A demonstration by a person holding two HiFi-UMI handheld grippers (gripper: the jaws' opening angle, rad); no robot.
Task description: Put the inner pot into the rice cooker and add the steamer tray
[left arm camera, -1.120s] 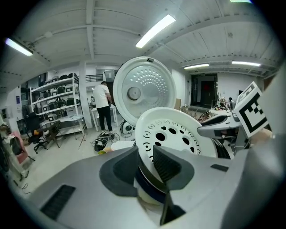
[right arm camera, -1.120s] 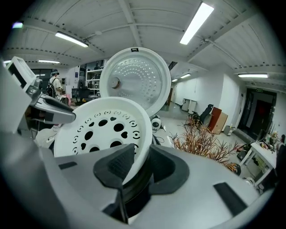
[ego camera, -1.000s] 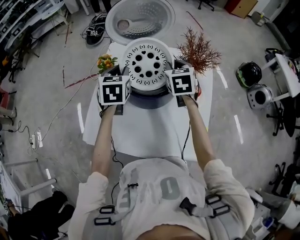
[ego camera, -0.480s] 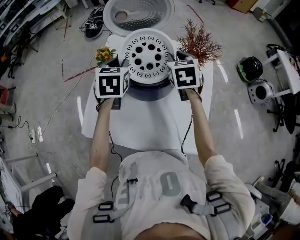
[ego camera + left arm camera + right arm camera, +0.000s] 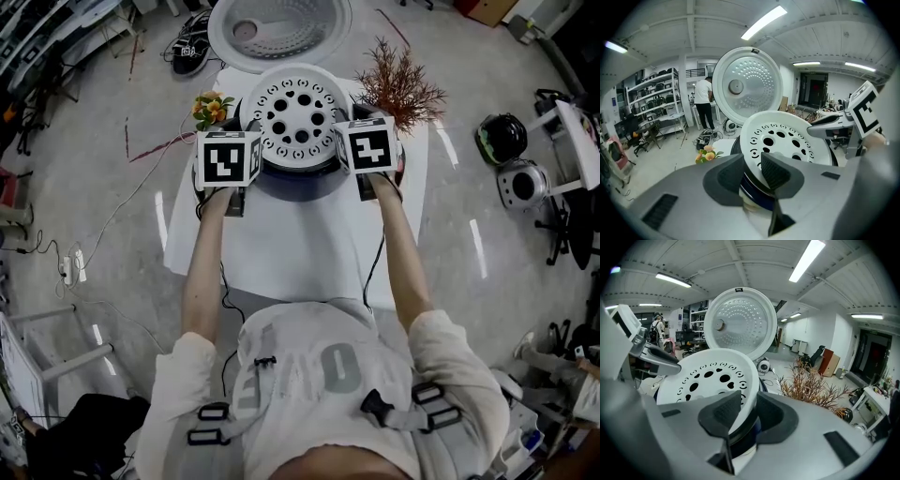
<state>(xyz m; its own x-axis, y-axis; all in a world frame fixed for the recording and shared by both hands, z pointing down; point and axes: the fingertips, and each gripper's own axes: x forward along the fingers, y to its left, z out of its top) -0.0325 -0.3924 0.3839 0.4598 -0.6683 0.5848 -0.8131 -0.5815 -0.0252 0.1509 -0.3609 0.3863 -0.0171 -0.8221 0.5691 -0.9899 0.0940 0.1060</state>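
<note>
Tray (image 5: 298,114) at upper centre above cooker (image 5: 300,190); left gripper (image 5: 752,171) and right gripper (image 5: 743,416) each pinch its rim; lid (image 5: 279,28) raised.

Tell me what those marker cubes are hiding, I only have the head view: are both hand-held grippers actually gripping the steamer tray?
Observer: The left hand-held gripper is. Its own view shows the rim of the steamer tray running between its jaws, one inside the rim and one outside.
Operator: And the right one?
Observer: The right hand-held gripper is closed on the rim at the opposite side in the same way.
Operator: Is the tray seated?
Observer: I cannot tell. The left gripper view shows a dark blue band of the rice cooker just under the tray's edge.
</note>
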